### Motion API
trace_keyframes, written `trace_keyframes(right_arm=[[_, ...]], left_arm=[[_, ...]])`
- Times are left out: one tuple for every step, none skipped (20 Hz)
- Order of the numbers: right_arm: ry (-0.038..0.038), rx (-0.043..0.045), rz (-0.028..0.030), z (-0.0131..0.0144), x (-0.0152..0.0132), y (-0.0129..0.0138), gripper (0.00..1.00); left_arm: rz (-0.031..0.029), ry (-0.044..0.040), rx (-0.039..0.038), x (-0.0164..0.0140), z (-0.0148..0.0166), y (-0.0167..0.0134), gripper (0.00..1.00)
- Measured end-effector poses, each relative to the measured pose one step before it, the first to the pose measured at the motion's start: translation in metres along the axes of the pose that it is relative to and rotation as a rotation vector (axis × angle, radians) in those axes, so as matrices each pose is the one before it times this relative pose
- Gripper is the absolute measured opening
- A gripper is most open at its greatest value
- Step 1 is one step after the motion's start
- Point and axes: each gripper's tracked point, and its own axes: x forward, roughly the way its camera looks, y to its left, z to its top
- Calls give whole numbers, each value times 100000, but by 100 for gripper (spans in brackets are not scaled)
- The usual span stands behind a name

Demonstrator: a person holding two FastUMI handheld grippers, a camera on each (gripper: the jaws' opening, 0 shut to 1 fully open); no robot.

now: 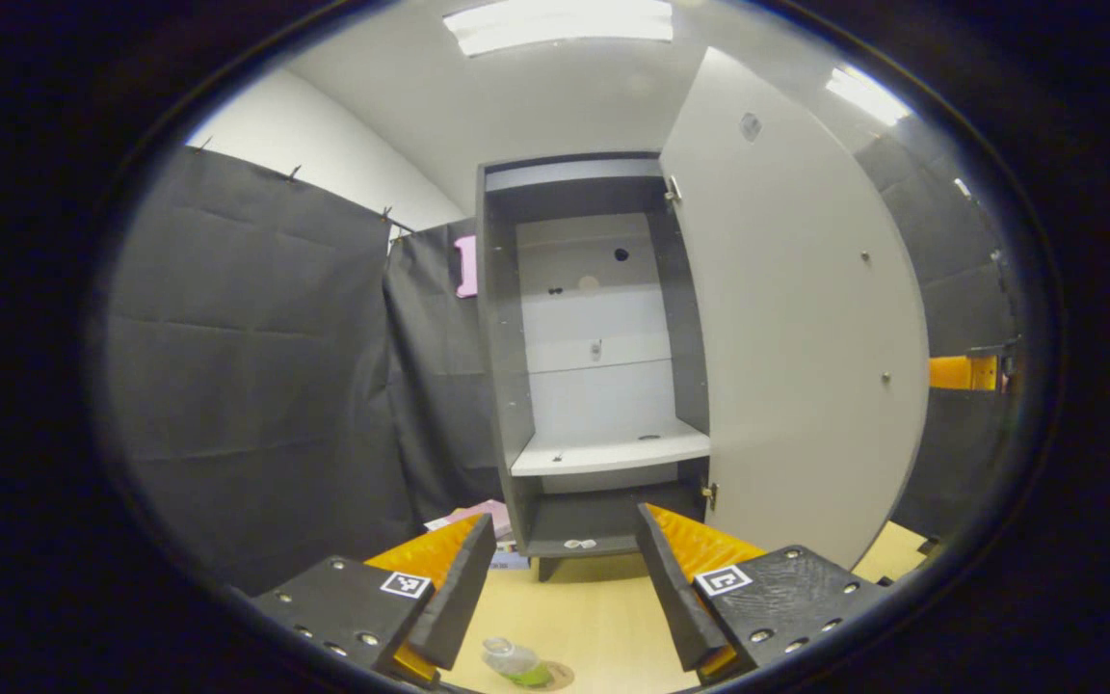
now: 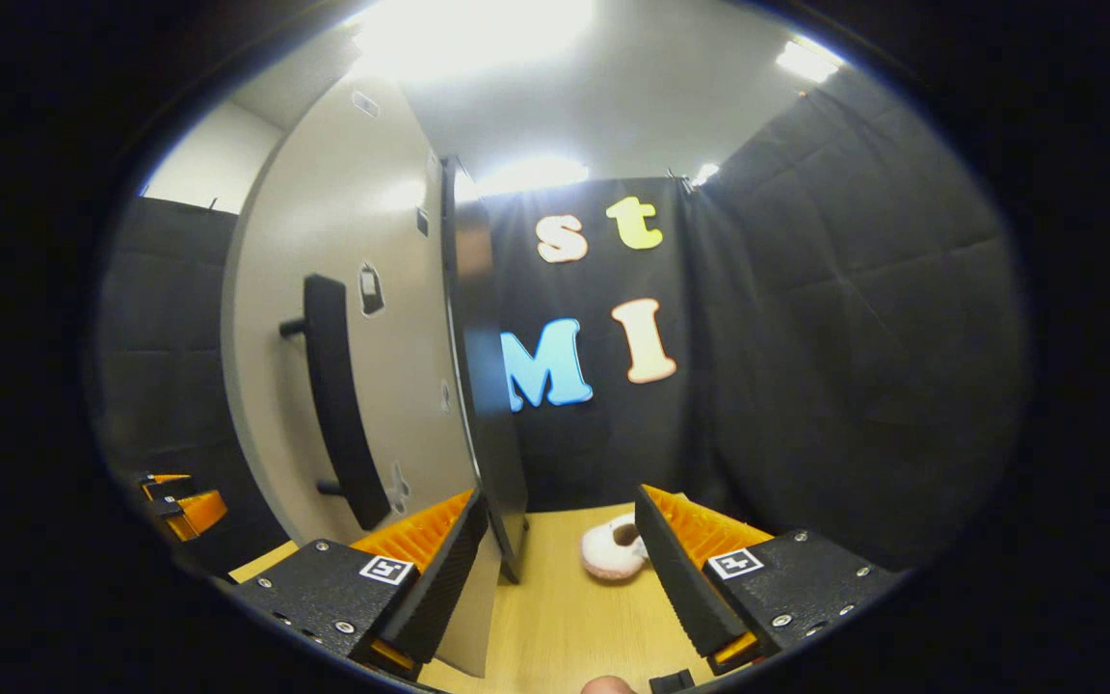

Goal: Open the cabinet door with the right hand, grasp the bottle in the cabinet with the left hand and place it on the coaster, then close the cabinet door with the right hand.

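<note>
The grey cabinet [image 1: 502, 386] stands open, its pale door [image 1: 796, 318] swung out to the right. Its white shelf [image 1: 613, 451] and bottom compartment hold no bottle. A clear bottle with a green label [image 1: 515, 662] rests on a round coaster [image 1: 560, 676] on the wooden table, just below my left gripper [image 1: 565, 520], which is open and holds nothing. In the right gripper view the door's outer face [image 2: 391, 241] carries a long black handle [image 2: 338, 405]. My right gripper [image 2: 560, 501] is open, below and right of the handle, touching nothing.
A fluffy pink-and-white object [image 2: 613, 551] lies on the table [image 2: 574, 617] ahead of the right gripper. Some flat pink items [image 1: 483, 516] lie left of the cabinet's foot. The other gripper [image 1: 964, 371] shows past the door's edge. Black cloth walls close the booth.
</note>
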Motion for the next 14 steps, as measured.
trace_keyframes(right_arm=[[-1094,589,2722,767,-148,888,95],[-521,171,2387,618,-142,803,95],[-228,-910,-397,434,-202,37,91],[-942,-619,1033,606,-104,203,91],[-767,-433,959,504,-32,521,94],[-159,-984,1329,60,97,487,95],[91,-1858,1322,-76,141,679,95],[-1165,-3648,-1355,112,-320,-2,95],[-883,-4116,-129,265,265,226,94],[-447,-2965,-494,276,209,333,94],[377,-1086,-426,15,188,142,94],[951,1001,-53,-107,150,403,94],[1207,2121,350,-12,135,493,89],[953,1262,560,31,272,665,89]], left_arm=[[-2298,-1294,448,-97,949,-804,84],[-2987,-389,-570,-365,442,-1092,84],[-3006,-384,-1936,159,444,-824,84],[-2451,465,-2189,230,44,-662,84],[-677,812,-2083,236,61,-86,83],[-647,1609,-1760,353,-216,303,83],[-396,1837,-1076,239,-153,295,83],[647,2021,149,450,2,503,83],[1448,2503,986,939,59,631,83],[2663,2025,1230,662,-11,874,83],[536,1358,183,826,-300,711,84],[-1871,-638,-1562,878,-28,93,84],[-1281,-765,-1710,652,226,379,84],[-674,-149,-948,544,207,517,83]])
